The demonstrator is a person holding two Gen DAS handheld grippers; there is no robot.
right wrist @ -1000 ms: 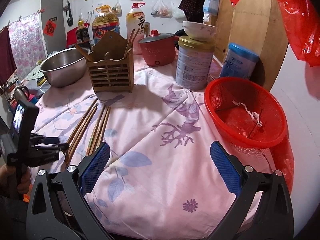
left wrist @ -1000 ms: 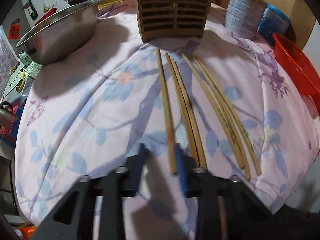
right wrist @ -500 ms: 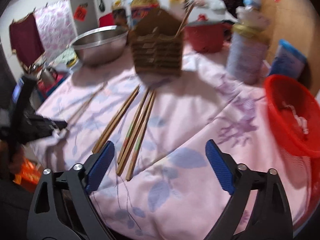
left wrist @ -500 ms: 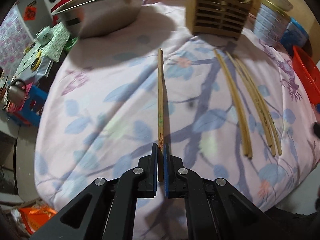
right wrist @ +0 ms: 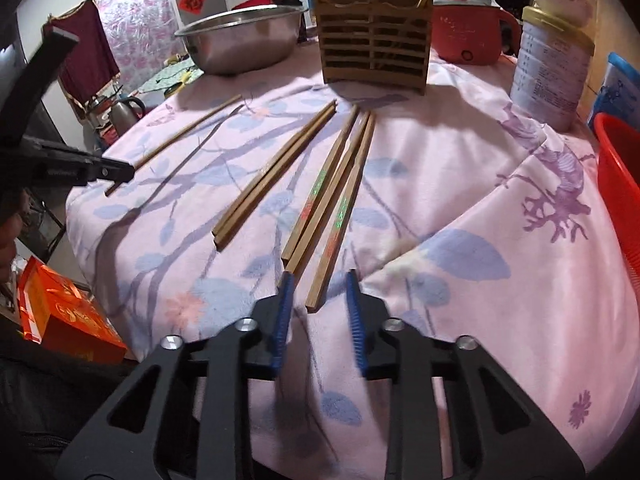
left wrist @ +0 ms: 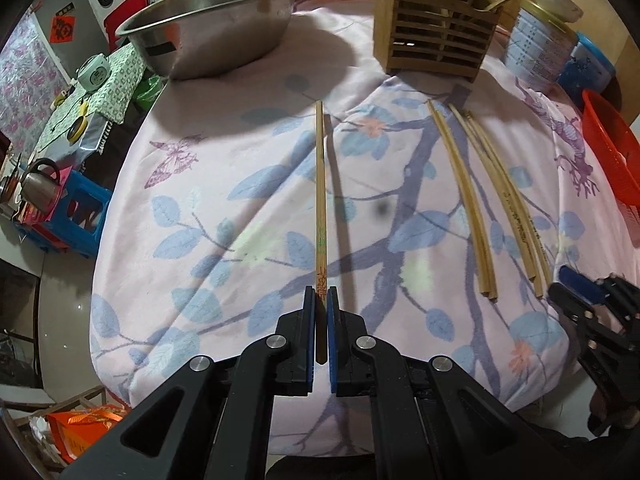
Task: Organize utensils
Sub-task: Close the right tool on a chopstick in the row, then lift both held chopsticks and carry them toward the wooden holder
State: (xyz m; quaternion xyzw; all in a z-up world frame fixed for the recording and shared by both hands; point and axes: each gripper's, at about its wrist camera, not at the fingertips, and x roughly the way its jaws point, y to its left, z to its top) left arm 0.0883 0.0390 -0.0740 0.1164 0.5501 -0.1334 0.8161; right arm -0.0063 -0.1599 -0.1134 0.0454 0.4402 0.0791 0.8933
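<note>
My left gripper (left wrist: 321, 300) is shut on the near end of one bamboo chopstick (left wrist: 319, 200), held just above the pink flowered tablecloth (left wrist: 224, 184); it also shows in the right wrist view (right wrist: 180, 136). Several more chopsticks (left wrist: 496, 204) lie side by side to the right. My right gripper (right wrist: 320, 284) is partly open, its blue pads either side of the near ends of those chopsticks (right wrist: 332, 200), touching none. A slatted wooden utensil holder (right wrist: 374, 50) stands at the back with a few sticks in it; it also shows in the left wrist view (left wrist: 438, 36).
A steel bowl (left wrist: 212, 28) stands at the back left. A tin can (right wrist: 554, 68), a red pot (right wrist: 470, 38) and a red plastic basket (right wrist: 620, 184) stand to the right. The table edge drops off at the left onto stools and a kettle (left wrist: 38, 188).
My left gripper closed on one chopstick and moved it left, apart from the others. My right gripper narrowed and moved left to the near ends of the remaining chopsticks.
</note>
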